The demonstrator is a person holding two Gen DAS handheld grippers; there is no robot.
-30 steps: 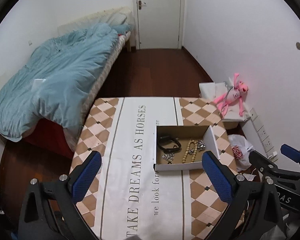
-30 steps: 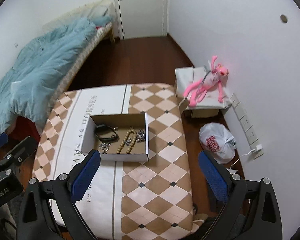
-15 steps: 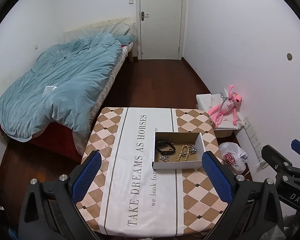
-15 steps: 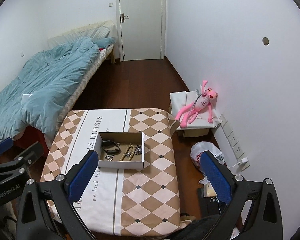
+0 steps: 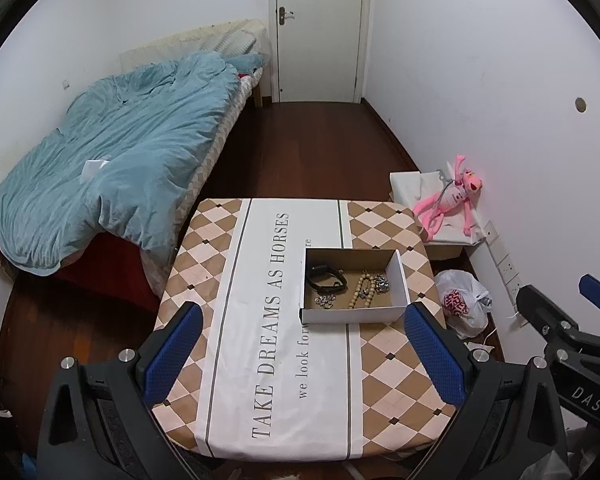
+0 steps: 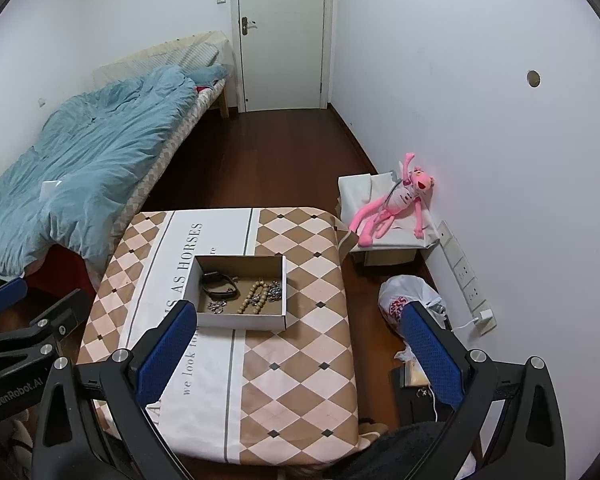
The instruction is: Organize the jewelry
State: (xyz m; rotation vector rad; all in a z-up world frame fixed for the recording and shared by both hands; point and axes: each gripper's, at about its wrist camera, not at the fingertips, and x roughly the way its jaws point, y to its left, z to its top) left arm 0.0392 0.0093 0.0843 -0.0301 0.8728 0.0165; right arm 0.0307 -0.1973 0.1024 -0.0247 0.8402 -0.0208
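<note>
A shallow cardboard box (image 5: 398, 276) (image 6: 283, 280) with white outer walls stands on the table (image 5: 260, 360) (image 6: 300, 360). Inside lie a black band (image 5: 326, 279) (image 6: 219, 285), a wooden bead string (image 5: 360, 292) (image 6: 254, 298), and silver chain pieces (image 5: 326, 301) (image 6: 218, 306). My left gripper (image 5: 302, 354) is open and empty, held high above the table's near side. My right gripper (image 6: 296, 354) is open and empty, also high and back from the box. Each gripper shows at the edge of the other's view.
A bed with a blue duvet (image 5: 116, 160) stands left of the table. A pink plush toy (image 5: 448, 202) lies on a white box by the right wall. A white plastic bag (image 5: 462, 304) sits on the wooden floor. A closed door (image 5: 318, 28) is at the back.
Both grippers have risen and pulled back from the table, so the box looks smaller and farther. Both stay open and empty.
</note>
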